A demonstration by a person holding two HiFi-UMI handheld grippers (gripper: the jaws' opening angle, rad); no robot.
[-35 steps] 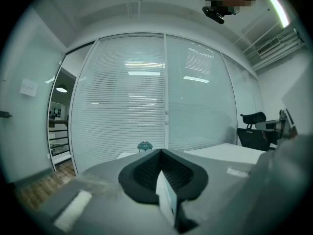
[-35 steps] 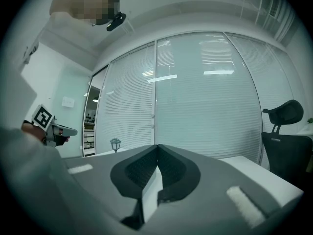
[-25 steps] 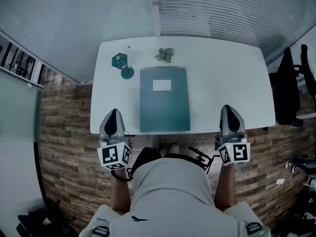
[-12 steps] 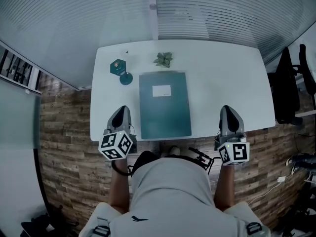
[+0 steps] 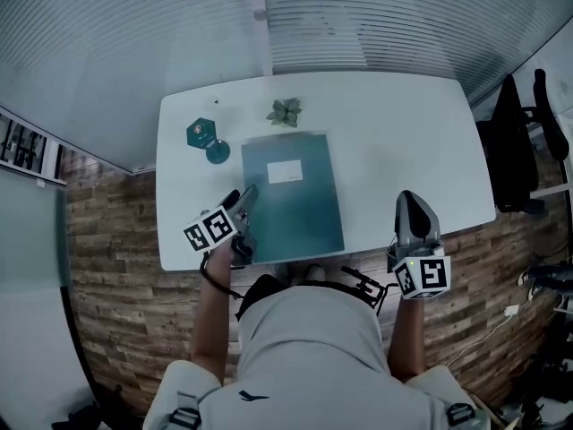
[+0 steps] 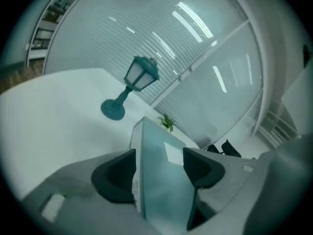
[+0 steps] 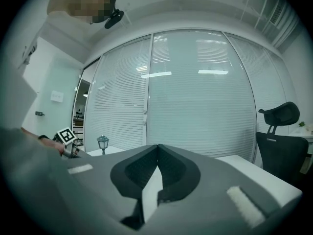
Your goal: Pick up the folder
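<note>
Left gripper view has the left gripper [image 6: 159, 169] with its jaws wide, just opened, straddling the folder's [image 6: 157, 199] near-left edge; the pads do not seem to press yet. The folder lies flat mid-table [image 5: 403, 133], lamp [image 5: 204, 137] at its 10 o'clock, plant [image 5: 285, 111] at 12. The right gripper [image 5: 411, 202], at the folder's 3 o'clock, is closed and empty. The reach looks finished; next comes closing squarely on that edge, then lifting.
</note>
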